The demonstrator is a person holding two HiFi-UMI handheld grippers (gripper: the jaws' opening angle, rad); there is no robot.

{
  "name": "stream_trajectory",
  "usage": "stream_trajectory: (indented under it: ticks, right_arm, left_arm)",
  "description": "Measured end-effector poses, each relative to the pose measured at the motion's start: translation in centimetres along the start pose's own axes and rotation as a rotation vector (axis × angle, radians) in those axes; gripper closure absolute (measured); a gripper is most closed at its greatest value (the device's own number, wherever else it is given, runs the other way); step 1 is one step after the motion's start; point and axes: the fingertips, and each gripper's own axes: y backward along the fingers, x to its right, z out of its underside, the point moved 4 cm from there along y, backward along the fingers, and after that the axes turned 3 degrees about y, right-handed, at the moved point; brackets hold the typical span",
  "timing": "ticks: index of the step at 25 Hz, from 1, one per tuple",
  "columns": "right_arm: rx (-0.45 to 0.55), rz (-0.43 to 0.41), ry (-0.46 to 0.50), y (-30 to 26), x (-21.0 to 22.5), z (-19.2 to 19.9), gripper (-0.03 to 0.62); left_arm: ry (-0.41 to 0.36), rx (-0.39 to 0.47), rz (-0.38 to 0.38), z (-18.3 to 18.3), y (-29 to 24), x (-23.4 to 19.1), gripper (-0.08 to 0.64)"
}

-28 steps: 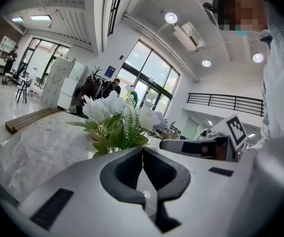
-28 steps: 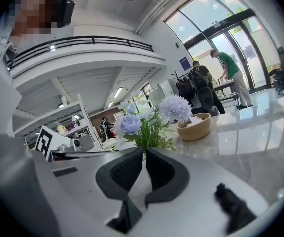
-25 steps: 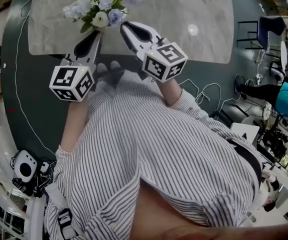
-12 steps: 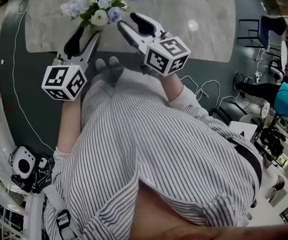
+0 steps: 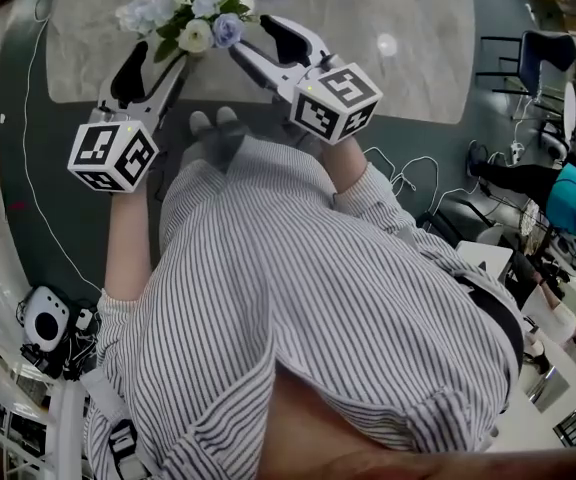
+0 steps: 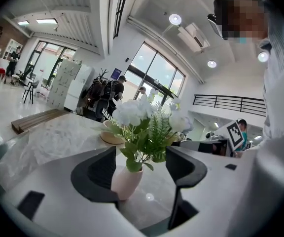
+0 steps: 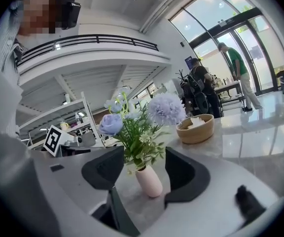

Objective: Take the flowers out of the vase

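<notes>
left gripper: jaws just opened wide, gripping nothing | right gripper: same deal, just opened | flowers: in the pink vase on the table, just ahead of both grippers, framed in each gap, untouched

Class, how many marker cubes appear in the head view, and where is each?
2. One marker cube sits at the back of the left gripper, below-left of the flowers; the other at the back of the right gripper, below-right of them. None seems hidden.
</notes>
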Motion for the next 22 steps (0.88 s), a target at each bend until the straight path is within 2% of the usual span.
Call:
stream_trajectory:
  ticks: [9, 14, 22]
  right_arm:
    - [-0.04, -0.071, -0.007, -1.6, 0.7, -0.1, 0.332]
    - [-0.035, -0.14, -0.019, -2.1, 0.5, -0.3, 0.333]
    - [-0.065, -0.133, -0.03, -3.0, 1.2, 0.3, 0.333]
  left_arm:
    - [-0.004, -0.063, 0.054, 0.0, -1.6, -0.7, 0.255]
    - [0.008, -0.048, 0.104, -0.3, -2.2, -0.7, 0.255]
    - [-0.036, -0.076, 0.141, -0.1, -2.9, -0.9, 0.256]
